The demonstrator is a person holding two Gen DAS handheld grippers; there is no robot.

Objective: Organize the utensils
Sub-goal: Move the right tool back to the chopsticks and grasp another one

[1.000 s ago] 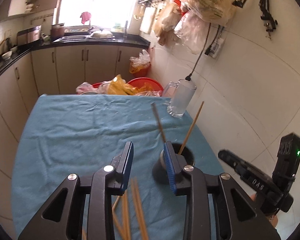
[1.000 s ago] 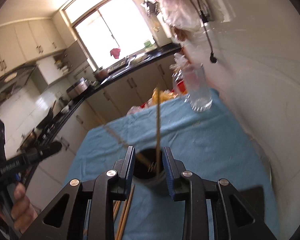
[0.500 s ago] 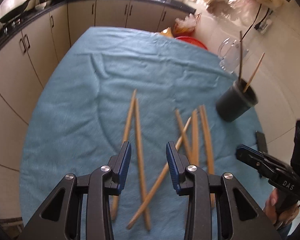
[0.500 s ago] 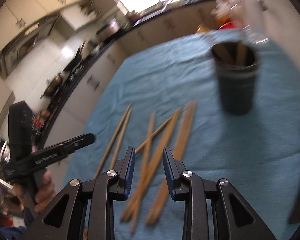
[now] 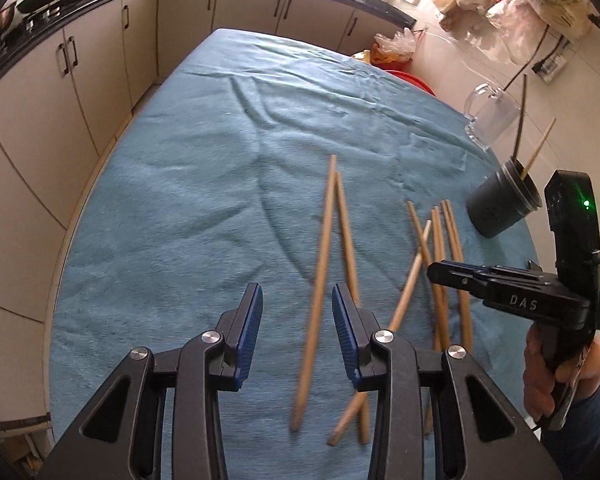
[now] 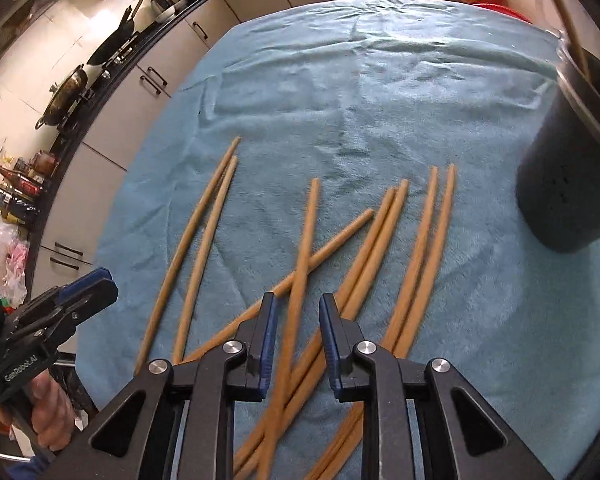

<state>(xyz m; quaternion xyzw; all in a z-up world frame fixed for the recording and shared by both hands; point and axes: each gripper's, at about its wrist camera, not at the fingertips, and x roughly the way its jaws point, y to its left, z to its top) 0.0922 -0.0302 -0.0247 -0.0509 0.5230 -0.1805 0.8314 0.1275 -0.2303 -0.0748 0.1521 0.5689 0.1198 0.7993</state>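
Lying loose on the blue cloth [image 6: 380, 80] over the table are 8 wooden chopsticks [image 6: 306, 240]: 2 side by side to the left [image 6: 204, 240], 2 crossed in the middle, and 2 pairs closer to the dark holder cup [image 6: 568, 184]. That cup stands upright at the right edge of the cloth, apart from the nearest pair, and in the left wrist view 2 thin sticks [image 5: 520, 128] rise from it. A clear glass mug [image 5: 490, 114] stands just behind the cup.

The left gripper [image 5: 296, 320] hangs above the leftmost pair with its blue pads released; 1 chopstick [image 5: 320, 272] runs through the gap between them, but the pads do not press on it. The right gripper [image 6: 296, 328] is over the crossed sticks, its jaws closing, with the middle chopstick lined up in the narrow gap; neither pad squeezes it. A hand [image 6: 50, 408] grips each gripper's handle. Kitchen cabinets [image 5: 100, 60] line the far side of the room.
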